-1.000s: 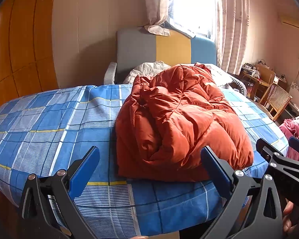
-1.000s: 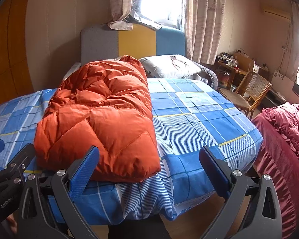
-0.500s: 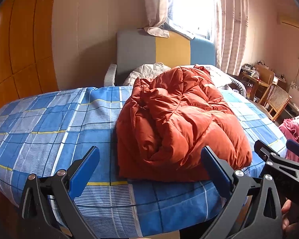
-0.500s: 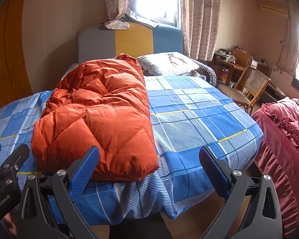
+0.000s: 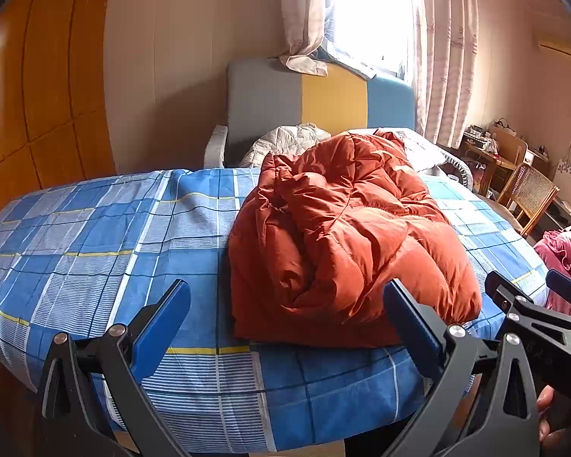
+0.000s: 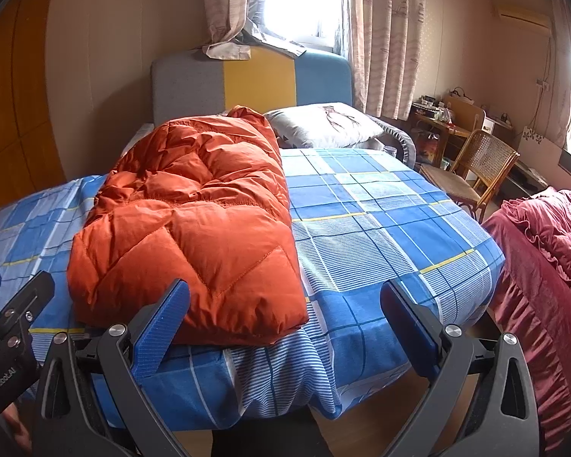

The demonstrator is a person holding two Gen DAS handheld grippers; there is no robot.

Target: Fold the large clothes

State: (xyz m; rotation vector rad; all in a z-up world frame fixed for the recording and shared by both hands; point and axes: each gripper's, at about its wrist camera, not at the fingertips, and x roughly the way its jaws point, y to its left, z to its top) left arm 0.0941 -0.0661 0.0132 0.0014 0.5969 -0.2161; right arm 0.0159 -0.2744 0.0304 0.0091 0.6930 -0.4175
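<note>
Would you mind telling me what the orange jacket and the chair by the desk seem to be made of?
The orange jacket looks like a thin, slightly glossy synthetic shell over puffy filling, probably down or fibre: stitched quilting lines and soft sheen show. The chair appears to be a varnished wooden frame with a woven cane back: light comes through its mesh.

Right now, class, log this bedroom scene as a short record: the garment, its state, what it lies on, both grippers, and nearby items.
garment: orange puffer jacket
state: folded into a bulky bundle
surface: bed with blue plaid sheet
left gripper: open, holding nothing, short of the jacket
right gripper: open, holding nothing
nearby: pillow behind the jacket; cane chair and red ruffled bedding to the right
</note>
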